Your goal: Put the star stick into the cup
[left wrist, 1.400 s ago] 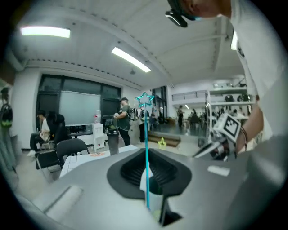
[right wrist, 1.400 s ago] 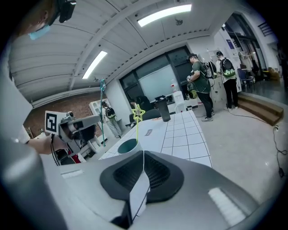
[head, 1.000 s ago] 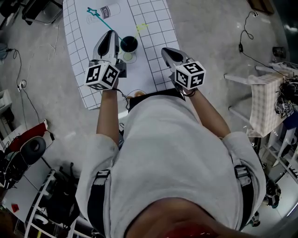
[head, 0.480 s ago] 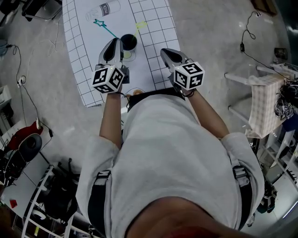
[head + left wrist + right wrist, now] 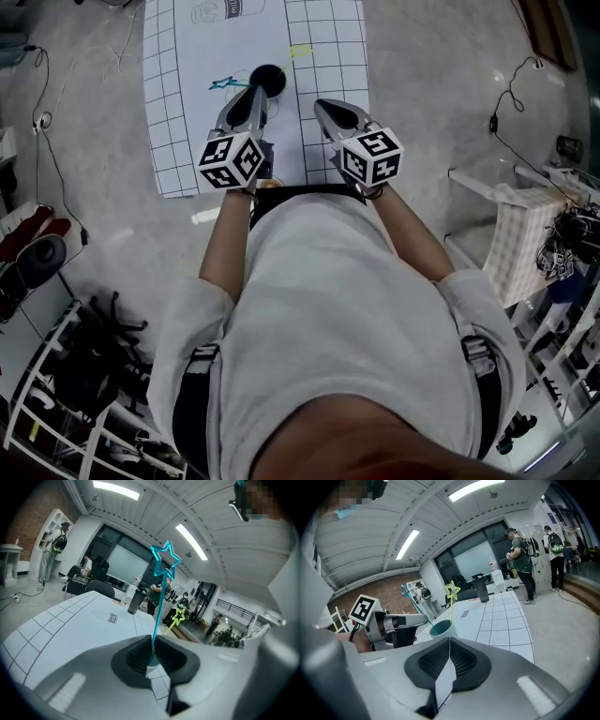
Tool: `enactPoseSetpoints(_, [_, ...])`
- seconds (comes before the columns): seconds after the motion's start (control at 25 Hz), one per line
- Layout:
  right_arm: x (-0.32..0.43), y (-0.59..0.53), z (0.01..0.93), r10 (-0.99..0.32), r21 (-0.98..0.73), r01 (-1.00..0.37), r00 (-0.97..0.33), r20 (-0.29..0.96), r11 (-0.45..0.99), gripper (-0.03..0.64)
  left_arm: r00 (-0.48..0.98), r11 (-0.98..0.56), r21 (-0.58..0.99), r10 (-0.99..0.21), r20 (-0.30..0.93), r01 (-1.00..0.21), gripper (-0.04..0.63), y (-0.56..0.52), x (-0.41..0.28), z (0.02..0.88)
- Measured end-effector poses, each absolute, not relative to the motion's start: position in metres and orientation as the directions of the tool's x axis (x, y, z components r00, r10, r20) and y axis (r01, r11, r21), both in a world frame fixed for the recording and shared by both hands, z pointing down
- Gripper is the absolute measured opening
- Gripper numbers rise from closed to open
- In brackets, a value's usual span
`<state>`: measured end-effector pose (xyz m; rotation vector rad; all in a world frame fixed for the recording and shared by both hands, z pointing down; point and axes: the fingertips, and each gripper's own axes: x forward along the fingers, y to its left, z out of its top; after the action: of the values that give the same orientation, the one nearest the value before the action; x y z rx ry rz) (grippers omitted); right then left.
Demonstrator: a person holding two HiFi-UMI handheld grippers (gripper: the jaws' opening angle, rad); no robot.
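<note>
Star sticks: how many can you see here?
2. The blue star stick is pinched in the left gripper. The yellow star stick stands in the cup. I can't see any others, and none seem hidden.

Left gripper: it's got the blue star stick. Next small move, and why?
Probably ease the left gripper straight down a little. It is shut on the blue star stick, star up, whose lower end seems at the mouth of the cup; depth is unclear, so releasing now might drop it outside.
</note>
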<state>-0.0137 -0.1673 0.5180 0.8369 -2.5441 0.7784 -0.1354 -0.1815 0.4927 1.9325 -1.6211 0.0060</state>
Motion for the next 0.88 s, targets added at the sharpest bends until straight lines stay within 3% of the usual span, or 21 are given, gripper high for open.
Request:
enactPoseSetpoints(0.24, [-0.031,-0.169,0.521,-0.328,-0.425,-0.522,-0.83,0.451,0.739,0.006,0.186,0.02,0.4,-0.863,0.471,-0.916,0.021,-0.178,-0.13,0.508])
enactPoseSetpoints(0.36, [-0.037,-0.167,0.526,-0.273,-0.405,-0.462,-0.854,0.443,0.789,0.006,0.133,0.075,0.366,-0.849,0.511,-0.928,0.081,-0.175,-0.131,0.515])
enactPoseSetpoints(0.56, [-0.048,-0.16,0.531,-0.196,-0.388,-0.383,-0.876,0.441,0.838,0.006,0.054,0.161,0.353,-0.847,0.528,-0.922,0.109,-0.161,-0.136,0.518])
enactPoseSetpoints(0.88, [-0.063,-0.14,0.512,-0.212,-0.301,-0.35,-0.888,0.408,0.887,0.001,0.016,0.191,0.358,-0.864,0.503,-0.914,0.103,-0.116,-0.124,0.515])
